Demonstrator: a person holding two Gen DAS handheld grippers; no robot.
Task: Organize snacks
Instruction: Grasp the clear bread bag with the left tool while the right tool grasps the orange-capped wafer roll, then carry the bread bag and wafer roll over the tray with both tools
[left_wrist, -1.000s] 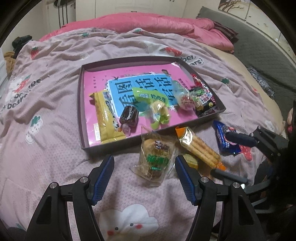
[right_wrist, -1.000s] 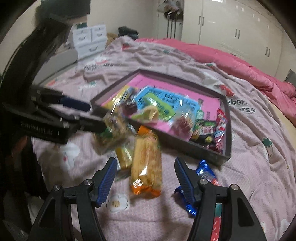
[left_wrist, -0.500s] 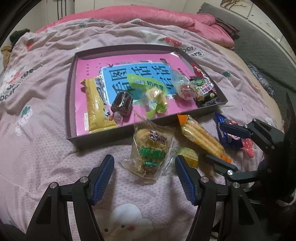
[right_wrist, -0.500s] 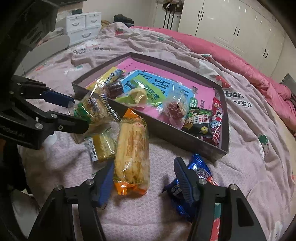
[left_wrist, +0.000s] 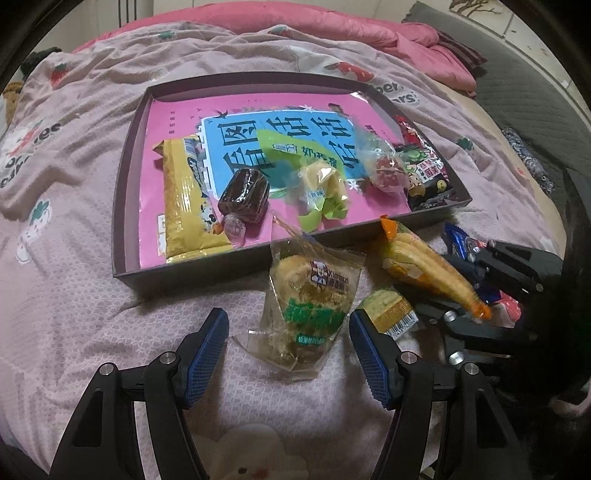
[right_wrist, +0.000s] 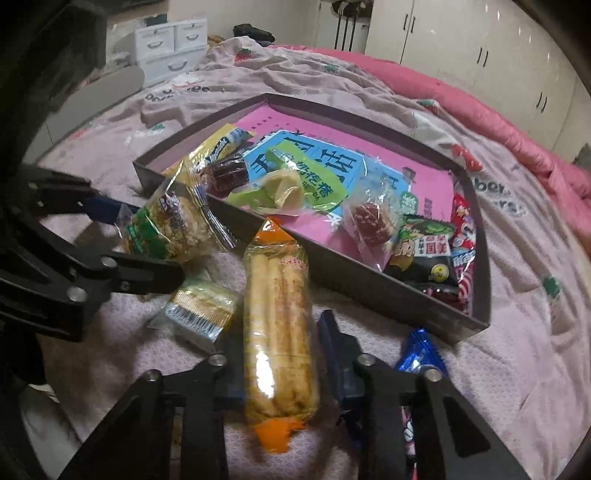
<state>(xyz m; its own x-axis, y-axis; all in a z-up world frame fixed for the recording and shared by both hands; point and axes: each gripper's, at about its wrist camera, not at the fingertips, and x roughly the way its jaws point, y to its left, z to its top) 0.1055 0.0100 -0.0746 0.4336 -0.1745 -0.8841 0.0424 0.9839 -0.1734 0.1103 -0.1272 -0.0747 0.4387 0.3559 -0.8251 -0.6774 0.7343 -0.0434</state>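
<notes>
Bedspread (left_wrist: 74, 206): left tool (left_wrist: 288, 350) spread around cake packet (left_wrist: 312, 306); right tool (right_wrist: 280, 354) gripping biscuit-stick pack (right_wrist: 279, 332), tray (right_wrist: 369, 284) ahead

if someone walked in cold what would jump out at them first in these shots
Probably the dark tray on the pink bedspread, its bright pink and blue liner strewn with snacks. Next, the loose packets in front of it: the right gripper closes around a long orange-ended biscuit stick pack, while the left gripper sits open around a clear green-labelled pastry packet.
</notes>
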